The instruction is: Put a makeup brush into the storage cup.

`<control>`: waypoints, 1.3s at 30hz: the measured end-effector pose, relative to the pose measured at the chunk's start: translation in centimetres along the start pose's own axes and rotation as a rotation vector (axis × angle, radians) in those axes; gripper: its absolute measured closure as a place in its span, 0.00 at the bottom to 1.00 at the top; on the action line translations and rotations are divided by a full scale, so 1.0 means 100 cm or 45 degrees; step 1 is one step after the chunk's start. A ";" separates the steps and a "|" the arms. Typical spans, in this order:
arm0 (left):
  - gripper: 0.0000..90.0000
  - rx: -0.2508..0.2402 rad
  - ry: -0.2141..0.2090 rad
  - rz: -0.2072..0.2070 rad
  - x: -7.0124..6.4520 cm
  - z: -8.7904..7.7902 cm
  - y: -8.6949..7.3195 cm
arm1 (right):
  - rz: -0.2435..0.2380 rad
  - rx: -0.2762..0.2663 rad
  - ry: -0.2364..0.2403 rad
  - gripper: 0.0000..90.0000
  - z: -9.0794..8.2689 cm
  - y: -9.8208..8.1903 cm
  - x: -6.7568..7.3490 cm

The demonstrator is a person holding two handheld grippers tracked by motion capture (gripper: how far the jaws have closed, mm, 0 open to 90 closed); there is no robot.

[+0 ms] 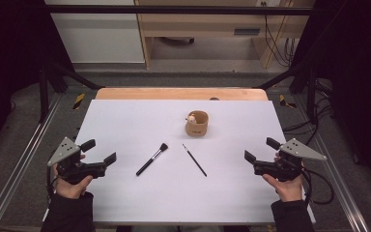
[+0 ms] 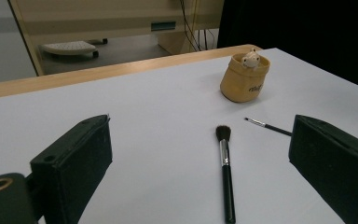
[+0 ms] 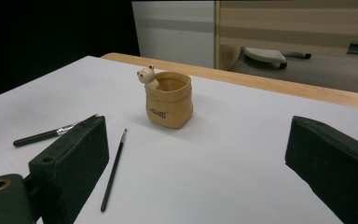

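Currently: both grippers empty, two brushes lying between them on the table.

The left gripper (image 1: pixel 100 151) and right gripper (image 1: pixel 258 150) hover at opposite table (image 1: pixel 125 121) edges, jaws spread wide and gripping nothing. The broad brush (image 1: pixel 151 159) lies nearer the left gripper, just inboard of it; its long axis runs diagonally, bristles toward the far right, handle toward the near left. The thin brush (image 1: pixel 194 160) lies nearer the right gripper, well apart from it; its axis slants the opposite way, tip far left, handle near right. The tan pot (image 1: pixel 196 123) stands upright beyond both brush tips, mouth open, apparently the receptacle.
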State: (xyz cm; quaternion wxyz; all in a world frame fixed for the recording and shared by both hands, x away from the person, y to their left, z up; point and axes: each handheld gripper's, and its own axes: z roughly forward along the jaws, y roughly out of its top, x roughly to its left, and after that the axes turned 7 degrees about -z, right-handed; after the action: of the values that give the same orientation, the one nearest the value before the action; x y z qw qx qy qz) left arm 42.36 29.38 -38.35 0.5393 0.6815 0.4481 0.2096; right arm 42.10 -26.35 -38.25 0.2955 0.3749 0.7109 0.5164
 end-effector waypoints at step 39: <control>0.07 0.193 -0.038 0.085 -0.025 0.038 0.009 | -0.039 0.037 0.015 0.07 0.007 0.001 0.012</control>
State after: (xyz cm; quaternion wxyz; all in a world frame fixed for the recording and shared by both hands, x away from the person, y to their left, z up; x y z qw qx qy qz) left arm 44.33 25.22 -38.27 0.4856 0.7380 0.4315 0.1829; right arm 42.01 -24.92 -38.40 0.2937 0.3652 0.7256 0.5038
